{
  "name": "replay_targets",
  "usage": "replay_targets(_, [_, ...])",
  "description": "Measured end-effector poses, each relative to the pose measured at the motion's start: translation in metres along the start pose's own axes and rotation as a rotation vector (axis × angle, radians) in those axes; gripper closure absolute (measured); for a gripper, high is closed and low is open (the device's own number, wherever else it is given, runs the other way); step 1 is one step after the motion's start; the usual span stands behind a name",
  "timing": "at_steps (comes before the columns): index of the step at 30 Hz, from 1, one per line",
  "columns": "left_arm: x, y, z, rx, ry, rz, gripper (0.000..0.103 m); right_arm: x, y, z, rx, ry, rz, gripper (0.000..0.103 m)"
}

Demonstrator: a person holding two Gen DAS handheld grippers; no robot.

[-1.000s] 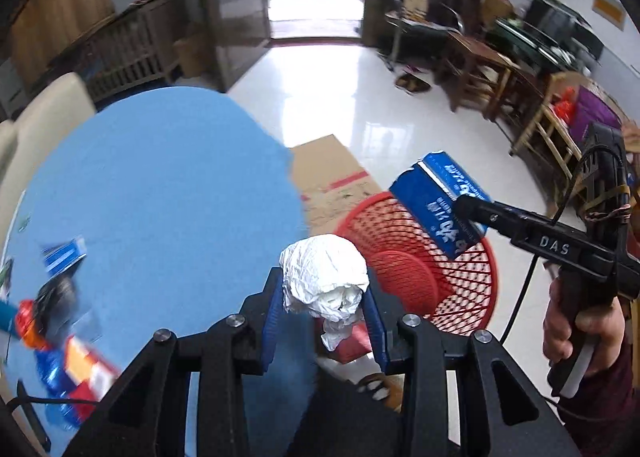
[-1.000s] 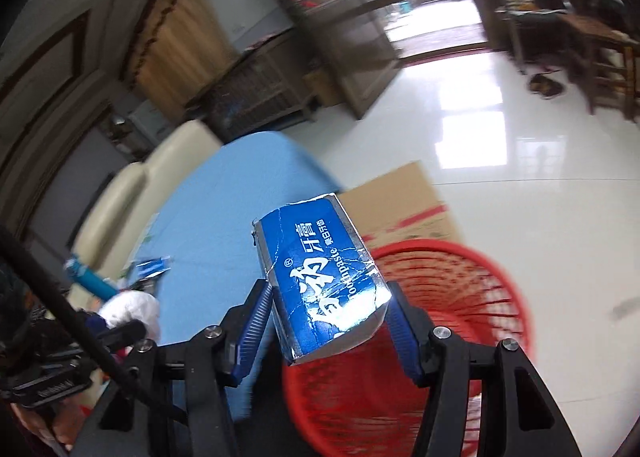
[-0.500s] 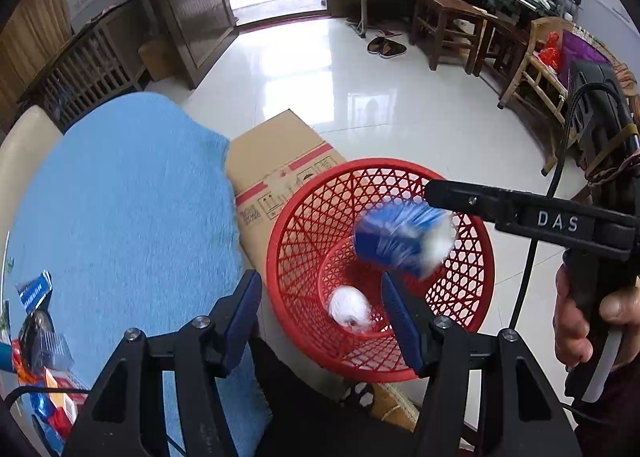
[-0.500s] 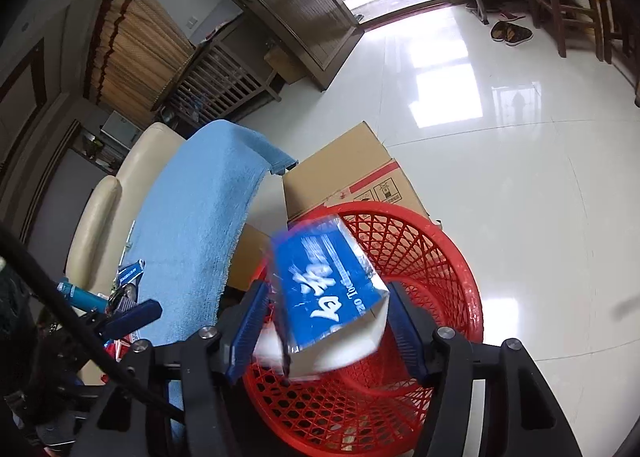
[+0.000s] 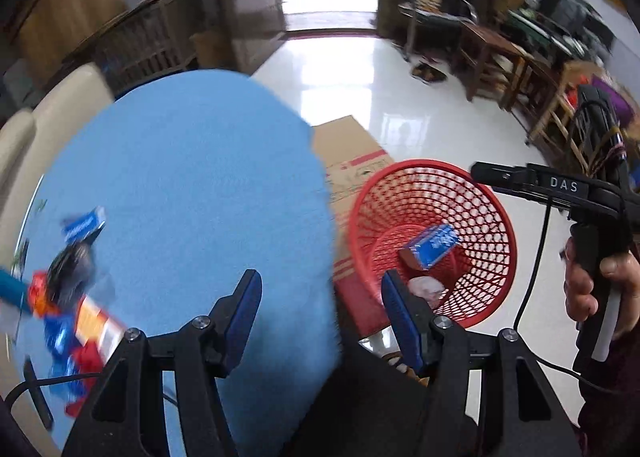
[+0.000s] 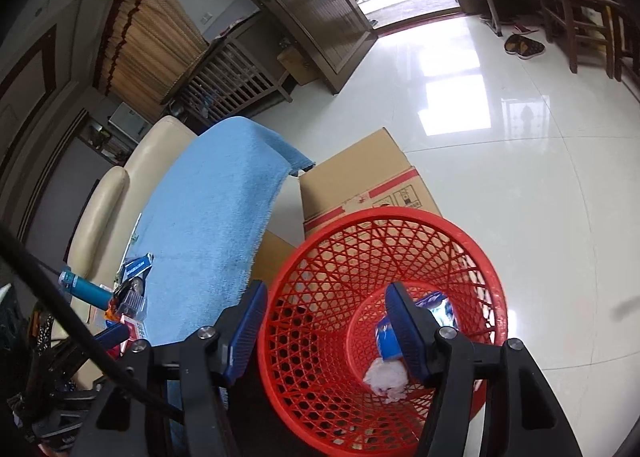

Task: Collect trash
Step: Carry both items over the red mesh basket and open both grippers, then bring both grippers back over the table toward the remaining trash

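The red mesh basket [image 6: 384, 213] stands on the floor beside the table. At its bottom lie a blue toothpaste box [image 6: 440, 307] and a crumpled white paper ball [image 6: 386, 377]; the left wrist view shows the same box [image 5: 434, 247] and ball [image 5: 426, 289] inside the basket [image 5: 420, 167]. My right gripper [image 6: 324, 313] hangs open over the basket's near rim with nothing between its fingers. My left gripper [image 5: 320, 297] is open and empty above the table's right edge. More trash [image 5: 72, 297], wrappers and small packets, lies blurred on the blue towel at the left.
A blue towel [image 5: 180, 177] covers the table. A flat cardboard box [image 6: 360, 181] lies on the floor between table and basket. A cream sofa [image 6: 120, 185] stands behind the table. Wooden chairs and tables line the far right; the tiled floor is shiny.
Both grippers opened. The paper ball dropped from the left and the toothpaste box from the right into the basket. The left gripper then swung left, back toward the table.
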State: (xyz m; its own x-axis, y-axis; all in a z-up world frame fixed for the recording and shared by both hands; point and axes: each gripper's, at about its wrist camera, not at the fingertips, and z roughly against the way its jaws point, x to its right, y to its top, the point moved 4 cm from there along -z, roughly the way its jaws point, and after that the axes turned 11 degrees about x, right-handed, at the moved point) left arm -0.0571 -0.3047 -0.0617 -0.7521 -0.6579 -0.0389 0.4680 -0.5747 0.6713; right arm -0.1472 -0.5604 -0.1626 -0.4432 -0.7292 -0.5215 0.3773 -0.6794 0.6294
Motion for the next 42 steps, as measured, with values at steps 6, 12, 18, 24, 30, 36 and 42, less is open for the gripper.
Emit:
replay_targets(6, [-0.039, -0.013, 0.041, 0.076, 0.053, 0.078, 0.04, -0.027, -0.006, -0.004, -0.016, 0.026, 0.04, 0.038])
replay_targets(12, [-0.085, -0.012, 0.093, 0.205, 0.161, 0.134, 0.04, -0.066, -0.014, -0.004, -0.029, 0.063, 0.118, 0.038])
replay_targets(18, [-0.159, -0.054, 0.122, 0.214, 0.34, 0.224, 0.036, -0.105, -0.033, -0.017, -0.089, 0.112, 0.183, 0.038])
replay_targets(24, [-0.224, -0.116, 0.123, 0.128, 0.453, 0.393, 0.036, -0.158, -0.062, -0.034, -0.165, 0.166, 0.284, 0.038])
replay_targets(30, [-0.239, -0.144, 0.114, 0.099, 0.434, 0.483, 0.036, -0.21, -0.089, -0.046, -0.219, 0.209, 0.384, 0.038])
replay_targets(36, [-0.24, -0.158, 0.11, 0.098, 0.436, 0.494, 0.036, -0.249, -0.107, -0.044, -0.247, 0.248, 0.475, 0.038])
replay_targets(42, [-0.245, -0.178, 0.113, 0.089, 0.435, 0.521, 0.036, -0.269, -0.125, -0.054, -0.284, 0.251, 0.514, 0.038])
